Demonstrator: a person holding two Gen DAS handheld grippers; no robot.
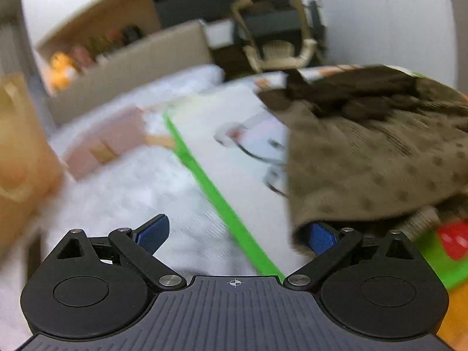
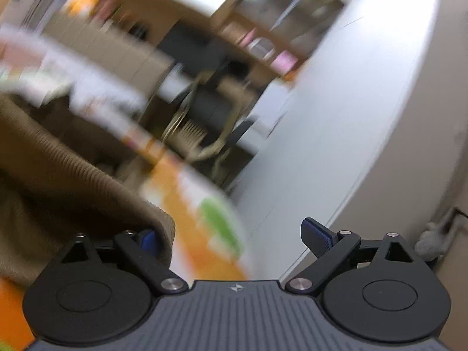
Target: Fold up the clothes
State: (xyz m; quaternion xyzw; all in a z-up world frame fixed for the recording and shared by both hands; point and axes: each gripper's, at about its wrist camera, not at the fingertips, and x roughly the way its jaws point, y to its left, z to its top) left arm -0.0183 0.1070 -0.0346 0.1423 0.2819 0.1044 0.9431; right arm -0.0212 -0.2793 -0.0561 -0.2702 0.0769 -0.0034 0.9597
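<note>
Left gripper: I held its jaws spread wide, blue pads apart.
Right gripper: I had it gaping too, fingers splayed.

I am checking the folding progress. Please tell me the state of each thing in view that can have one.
Left tongs: open, brown knit garment draped over the right finger, not clamped.
Right tongs: open, garment's ribbed edge over the left finger.
Brown knit garment: bunched, lying on the printed mat, not folded flat.
Printed mat: spread flat on the white bedding.

Black grippers — blue pads, silver screws
</note>
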